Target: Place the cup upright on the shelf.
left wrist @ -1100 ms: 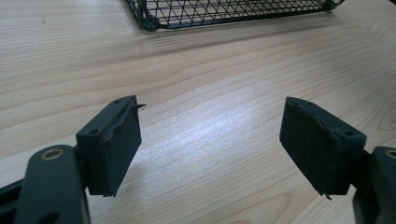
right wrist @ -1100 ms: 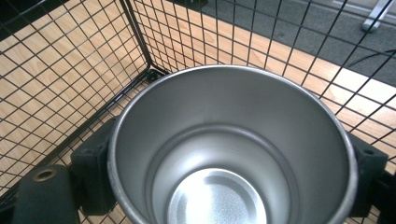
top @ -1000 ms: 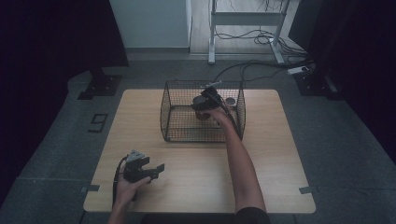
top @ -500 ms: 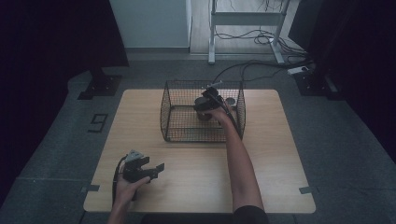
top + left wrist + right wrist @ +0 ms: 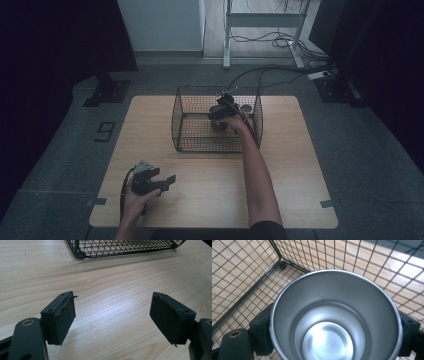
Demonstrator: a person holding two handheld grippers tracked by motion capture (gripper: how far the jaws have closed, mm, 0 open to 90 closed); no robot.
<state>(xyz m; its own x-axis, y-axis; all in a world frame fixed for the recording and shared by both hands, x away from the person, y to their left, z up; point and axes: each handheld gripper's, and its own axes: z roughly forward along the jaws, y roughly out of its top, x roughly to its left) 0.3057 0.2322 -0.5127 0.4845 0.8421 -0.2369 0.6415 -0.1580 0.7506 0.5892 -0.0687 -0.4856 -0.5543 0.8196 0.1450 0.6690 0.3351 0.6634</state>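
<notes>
A shiny metal cup (image 5: 337,322) stands upright inside the black wire basket (image 5: 182,125), seen from above with its mouth open. My right gripper (image 5: 220,114) reaches down into the basket. Its black pads (image 5: 262,332) lie against the cup's two sides. The jaws have just been opening a little, with the cup still between them. My left gripper (image 5: 167,182) rests low over the wooden table (image 5: 290,165) near the front left. Its jaws (image 5: 112,315) stand wide open, with only bare wood between them.
The basket (image 5: 120,250) sits at the table's far middle, and its mesh walls (image 5: 249,277) close in around the cup. A person's right forearm (image 5: 255,170) stretches across the table to the basket. Cables and a metal frame lie on the floor beyond.
</notes>
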